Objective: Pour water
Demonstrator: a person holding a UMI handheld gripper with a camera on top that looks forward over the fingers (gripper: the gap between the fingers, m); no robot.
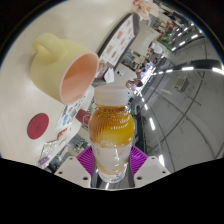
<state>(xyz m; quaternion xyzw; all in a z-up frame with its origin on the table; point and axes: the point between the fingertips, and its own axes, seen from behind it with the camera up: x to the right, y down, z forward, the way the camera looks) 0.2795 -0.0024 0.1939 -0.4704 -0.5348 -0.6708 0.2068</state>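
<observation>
The tool (111, 160) is clamped on a clear plastic bottle (110, 135), both purple pads (88, 157) pressing its sides. The view is strongly tilted. Left of the bottle lies a pale surface (30, 100) carrying a red round object (38, 124); right of the bottle, a room with furniture and glossy flooring shows. The bottle holds amber liquid and wears a pale cap (110, 95). Just left of that cap, a yellow mug (66, 68) with a pink interior faces the camera.

Black fingers (80, 168) bear ribbed purple pads (88, 160).
</observation>
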